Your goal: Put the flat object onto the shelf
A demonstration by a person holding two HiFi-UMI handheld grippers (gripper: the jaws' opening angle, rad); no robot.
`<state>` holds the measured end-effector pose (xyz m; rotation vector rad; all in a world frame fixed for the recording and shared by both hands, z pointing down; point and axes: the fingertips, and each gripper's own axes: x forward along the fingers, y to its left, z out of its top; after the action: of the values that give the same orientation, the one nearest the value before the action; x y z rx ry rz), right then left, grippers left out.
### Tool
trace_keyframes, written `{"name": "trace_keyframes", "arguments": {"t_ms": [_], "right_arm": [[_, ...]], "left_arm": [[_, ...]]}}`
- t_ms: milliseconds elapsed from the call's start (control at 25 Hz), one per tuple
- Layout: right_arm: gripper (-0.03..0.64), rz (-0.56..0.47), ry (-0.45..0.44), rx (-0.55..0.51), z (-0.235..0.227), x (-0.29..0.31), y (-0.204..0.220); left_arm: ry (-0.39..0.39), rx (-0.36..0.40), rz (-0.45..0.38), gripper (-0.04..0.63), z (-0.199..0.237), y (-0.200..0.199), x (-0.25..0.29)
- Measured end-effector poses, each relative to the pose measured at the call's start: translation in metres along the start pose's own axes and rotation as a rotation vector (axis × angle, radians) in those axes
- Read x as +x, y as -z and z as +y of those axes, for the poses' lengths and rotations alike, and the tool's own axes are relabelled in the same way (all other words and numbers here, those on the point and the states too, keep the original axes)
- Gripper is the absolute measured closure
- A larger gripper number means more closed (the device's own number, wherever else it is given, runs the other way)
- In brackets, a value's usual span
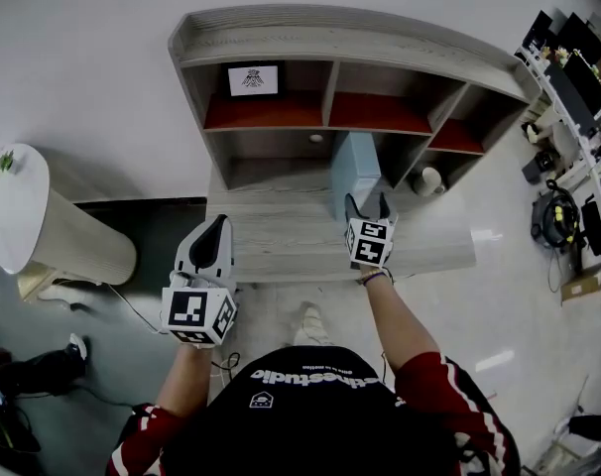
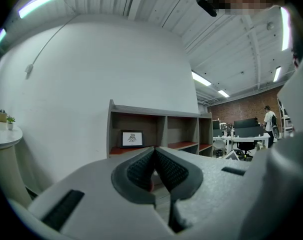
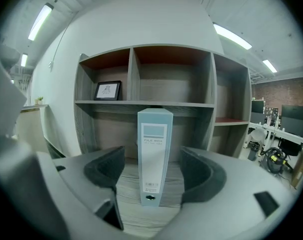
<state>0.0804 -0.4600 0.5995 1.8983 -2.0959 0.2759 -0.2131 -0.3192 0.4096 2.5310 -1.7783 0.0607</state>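
I am holding the right gripper (image 1: 368,204) with its jaws spread wide, and nothing is between the pads yet. The file box (image 3: 154,154) is standing upright just ahead of them, spine toward me, on the wooden ledge in front of the lower compartments of the shelf (image 1: 281,28). The left gripper (image 1: 219,228) is hanging back with its jaws pressed together on nothing.

I am judging the box to be stiff and probably light. It is tall and narrow, so it is likely to tip if I nudge it. Its smooth sides may slide in the pads, so I am planning to pinch across the narrow spine around mid-height.

I am counting one file box, one framed picture (image 1: 253,80) in the upper left compartment, three compartments across the upper row, and two grippers.
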Motion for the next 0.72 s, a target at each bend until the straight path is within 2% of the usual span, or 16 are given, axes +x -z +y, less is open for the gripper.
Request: {"name": "trace_keyframes", "arguments": {"t_ms": [400, 720], "right_arm": [[0.282, -0.034, -0.002, -0.025, 0.013, -0.087, -0.004], [0.288, -0.071, -0.05, -0.018, 0.027, -0.163, -0.015]], "left_arm": [[0.049, -0.022, -0.024, 0.589, -0.012, 0.0, -0.049], [0.084, -0.038, -0.04, 0.589, -0.023, 0.001, -0.07]]}}
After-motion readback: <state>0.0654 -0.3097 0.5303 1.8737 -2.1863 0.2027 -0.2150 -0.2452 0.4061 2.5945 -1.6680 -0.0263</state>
